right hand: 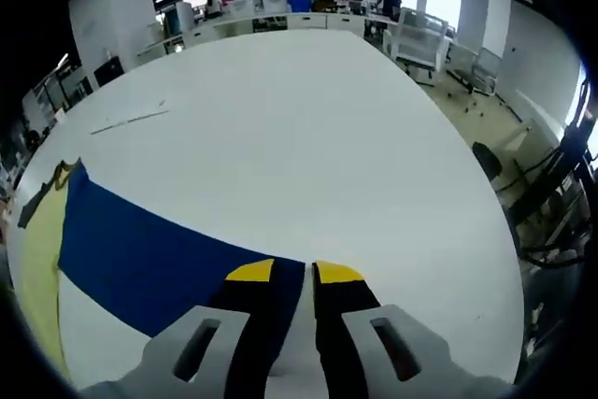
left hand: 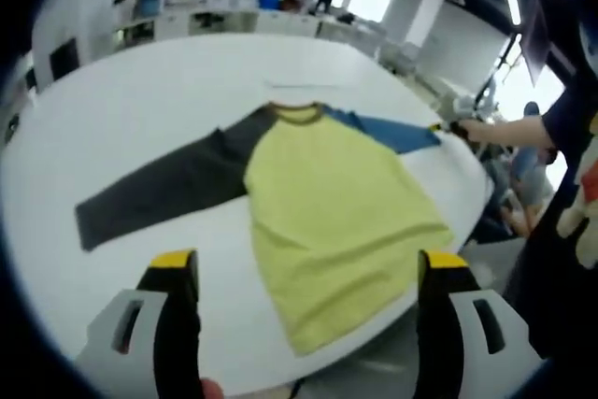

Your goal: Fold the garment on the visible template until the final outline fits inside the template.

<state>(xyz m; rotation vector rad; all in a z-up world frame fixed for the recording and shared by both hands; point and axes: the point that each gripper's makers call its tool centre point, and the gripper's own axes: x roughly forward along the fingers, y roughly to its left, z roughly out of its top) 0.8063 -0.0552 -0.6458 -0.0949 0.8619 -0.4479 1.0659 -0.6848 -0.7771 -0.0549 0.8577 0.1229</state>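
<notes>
**Right tool gripping the blue sleeve, left tool waiting released above the shirt**

A long-sleeved shirt with a yellow-green cloth body (left hand: 336, 221) is lying flat on the large white counter (left hand: 140, 119). In the left gripper view, its olive collar (left hand: 297, 115) is pointing away from the camera, toward the far side of the counter. The hem of the shirt is lying close to the near edge of the counter, just in front of the left tool (left hand: 308, 273). This tool is hanging released above the counter: its two jaws with yellow tips are standing wide apart and nothing is between them.

The dark grey sleeve (left hand: 159, 189) is stretching flat from the collar out to the side of the shirt body, across the bare counter. The blue sleeve (left hand: 392, 130) is reaching from the collar to the opposite side, toward the counter edge. At its end the right tool (left hand: 455, 125) is showing, small and dark, touching the cuff, with a person's arm behind it.

In the right gripper view, the right tool (right hand: 292, 273) is clenched on the blue sleeve (right hand: 149, 259): the two yellow-tipped jaws are standing almost together, and the blue cloth is running between them. From the jaws the sleeve is spreading flat over the counter (right hand: 308, 128) back to the yellow-green body (right hand: 33, 268). A thin pale line (right hand: 131, 120) is lying on the counter beyond the collar; I cannot tell what it is.
</notes>
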